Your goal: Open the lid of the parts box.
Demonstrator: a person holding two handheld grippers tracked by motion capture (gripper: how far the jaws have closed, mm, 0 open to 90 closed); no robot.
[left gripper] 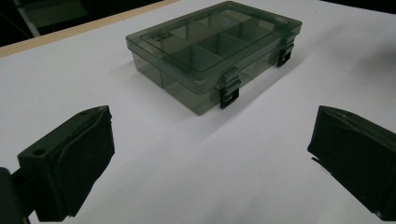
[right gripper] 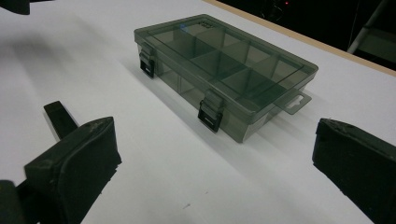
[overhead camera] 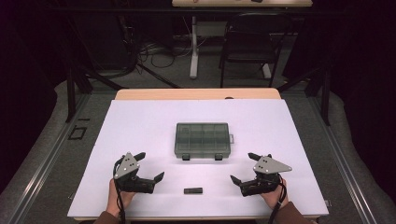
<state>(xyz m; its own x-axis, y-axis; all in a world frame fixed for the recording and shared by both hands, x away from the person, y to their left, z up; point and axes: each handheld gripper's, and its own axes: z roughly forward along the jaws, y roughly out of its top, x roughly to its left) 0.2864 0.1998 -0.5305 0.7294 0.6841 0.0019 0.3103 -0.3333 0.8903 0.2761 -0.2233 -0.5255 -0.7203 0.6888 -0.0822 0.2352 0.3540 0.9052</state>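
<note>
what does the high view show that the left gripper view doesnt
High view alone: the small black bar lying on the near part of the white table between the two tools, both hands, the right tool, open, and a chair beyond the table. Left gripper view alone: the smoky compartment box's two black latches close up, both shut, and its inner dividers. Both share the box, lid closed, the table, and the left tool, open.

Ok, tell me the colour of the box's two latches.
Black, on the smoky-grey see-through box; the latches show best in the right gripper view.

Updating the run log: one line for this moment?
left gripper: open, empty | right gripper: open, empty | box: shut, latched, untouched | black bar: between grippers
</note>
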